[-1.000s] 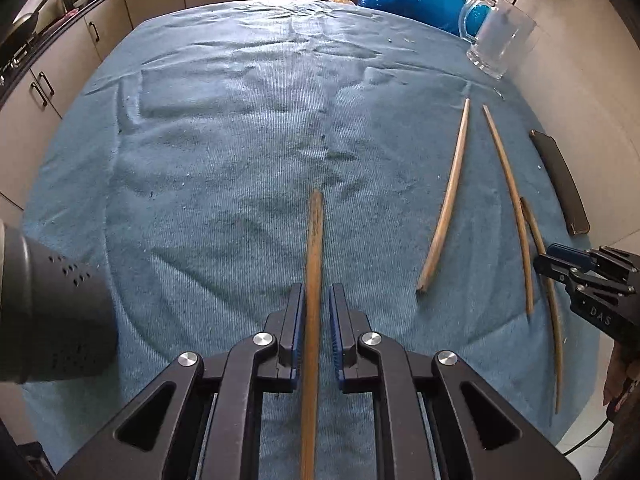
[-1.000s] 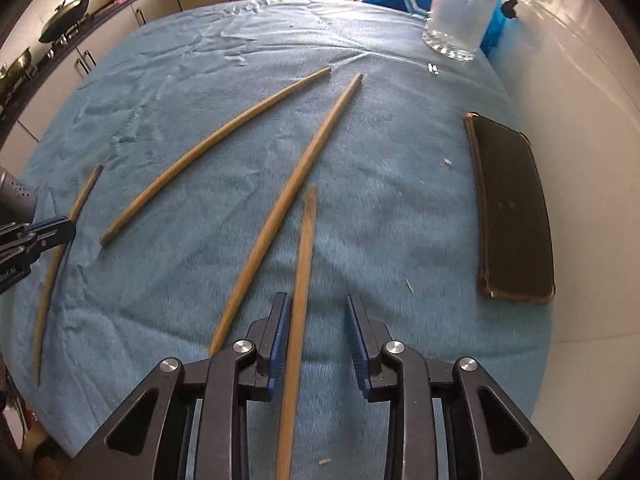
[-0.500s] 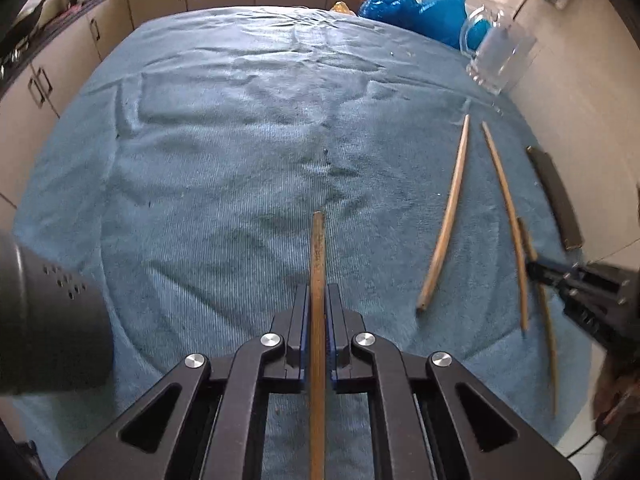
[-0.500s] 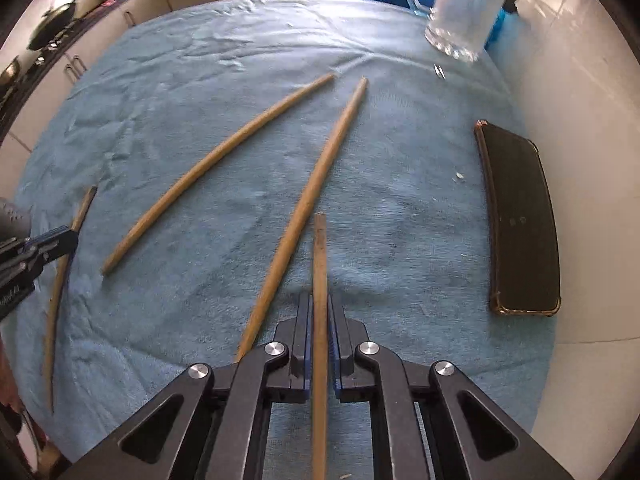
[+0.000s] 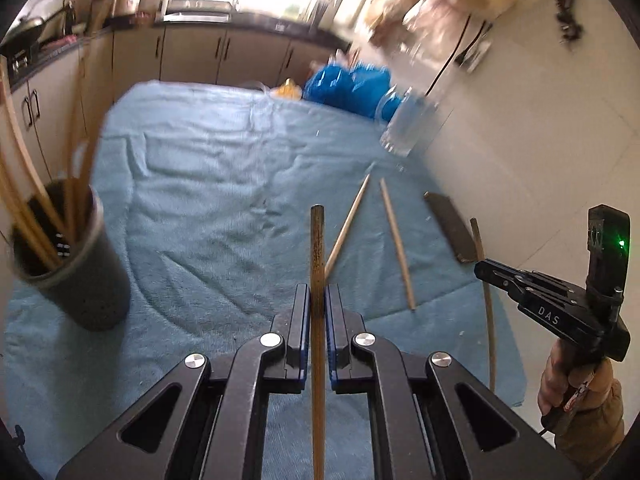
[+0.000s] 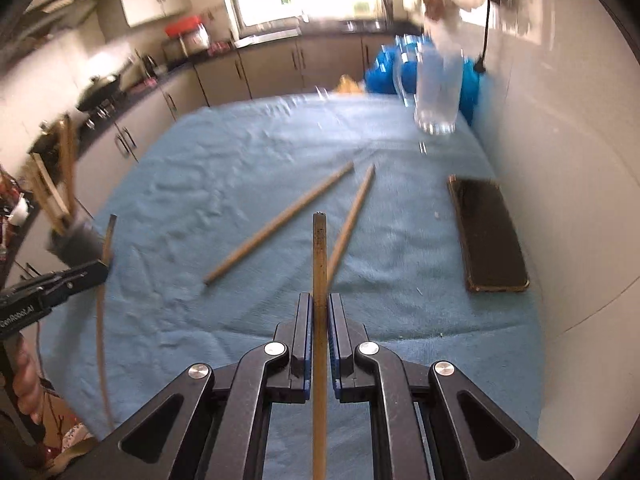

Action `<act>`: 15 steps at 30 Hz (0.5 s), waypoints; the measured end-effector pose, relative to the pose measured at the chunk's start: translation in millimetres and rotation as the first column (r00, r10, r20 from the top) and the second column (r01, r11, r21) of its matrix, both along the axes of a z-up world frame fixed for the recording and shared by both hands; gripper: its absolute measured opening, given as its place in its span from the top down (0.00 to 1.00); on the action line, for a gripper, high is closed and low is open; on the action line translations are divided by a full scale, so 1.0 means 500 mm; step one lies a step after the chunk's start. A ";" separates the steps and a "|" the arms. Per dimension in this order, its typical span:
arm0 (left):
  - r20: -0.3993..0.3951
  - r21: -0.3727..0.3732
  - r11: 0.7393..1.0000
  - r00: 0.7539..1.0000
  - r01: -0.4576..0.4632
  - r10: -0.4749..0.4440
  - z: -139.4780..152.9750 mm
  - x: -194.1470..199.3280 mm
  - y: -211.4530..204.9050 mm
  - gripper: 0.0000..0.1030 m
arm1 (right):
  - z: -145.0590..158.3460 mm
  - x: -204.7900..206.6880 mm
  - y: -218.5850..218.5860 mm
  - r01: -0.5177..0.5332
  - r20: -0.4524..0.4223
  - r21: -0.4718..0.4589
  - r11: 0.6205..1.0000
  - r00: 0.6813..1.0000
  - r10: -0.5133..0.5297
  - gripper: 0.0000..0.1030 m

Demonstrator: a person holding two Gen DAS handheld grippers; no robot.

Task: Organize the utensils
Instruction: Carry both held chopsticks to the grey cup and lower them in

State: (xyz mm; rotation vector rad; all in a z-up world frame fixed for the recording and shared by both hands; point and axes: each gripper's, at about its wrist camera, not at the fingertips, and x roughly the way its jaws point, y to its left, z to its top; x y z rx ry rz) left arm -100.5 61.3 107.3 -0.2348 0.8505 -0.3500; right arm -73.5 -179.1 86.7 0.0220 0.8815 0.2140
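My left gripper is shut on a wooden chopstick and holds it lifted above the blue cloth. My right gripper is shut on another wooden chopstick, also lifted. Two more chopsticks lie on the cloth, one left of the other. A dark perforated utensil holder with several sticks in it stands at the left. The right gripper with its stick also shows in the left wrist view, and the left gripper in the right wrist view.
A dark flat case lies by the white wall on the right. A clear glass mug and blue bags stand at the far end. Kitchen cabinets run behind the table.
Both grippers closed on their chopsticks and lifted them off the cloth, tilting the views up. The utensil holder now shows fully at the left.
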 end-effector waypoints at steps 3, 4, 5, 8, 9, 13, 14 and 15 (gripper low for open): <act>0.061 -0.006 1.000 0.998 -0.013 0.014 0.031 -0.037 0.012 0.93 | 0.037 -0.022 0.022 -0.016 0.072 0.011 1.000 0.997 0.015 0.93; 0.085 -0.011 1.000 0.996 -0.016 0.016 0.044 -0.055 0.019 0.93 | 0.049 -0.034 0.027 -0.024 0.099 0.014 1.000 0.995 0.022 0.93; 0.109 -0.018 1.000 0.994 -0.017 0.019 0.058 -0.072 0.027 0.93 | 0.056 -0.039 0.034 -0.030 0.120 0.016 0.999 0.992 0.027 0.93; 0.173 -0.039 0.999 0.984 -0.027 0.033 0.093 -0.108 0.047 0.94 | 0.088 -0.063 0.057 -0.051 0.187 0.039 0.998 0.981 0.043 0.93; 0.192 -0.047 0.998 0.980 -0.036 0.045 0.105 -0.119 0.054 0.94 | 0.095 -0.065 0.063 -0.056 0.201 0.048 0.997 0.979 0.046 0.93; 0.245 -0.091 0.993 0.965 -0.073 0.093 0.140 -0.144 0.089 0.94 | 0.132 -0.082 0.091 -0.084 0.275 0.093 0.992 0.960 0.056 0.93; 0.257 -0.108 0.991 0.961 -0.080 0.106 0.151 -0.150 0.100 0.94 | 0.142 -0.084 0.102 -0.092 0.297 0.103 0.990 0.953 0.058 0.93; 0.267 -0.120 0.989 0.957 -0.086 0.115 0.160 -0.154 0.110 0.94 | 0.150 -0.086 0.110 -0.097 0.313 0.111 0.989 0.948 0.058 0.93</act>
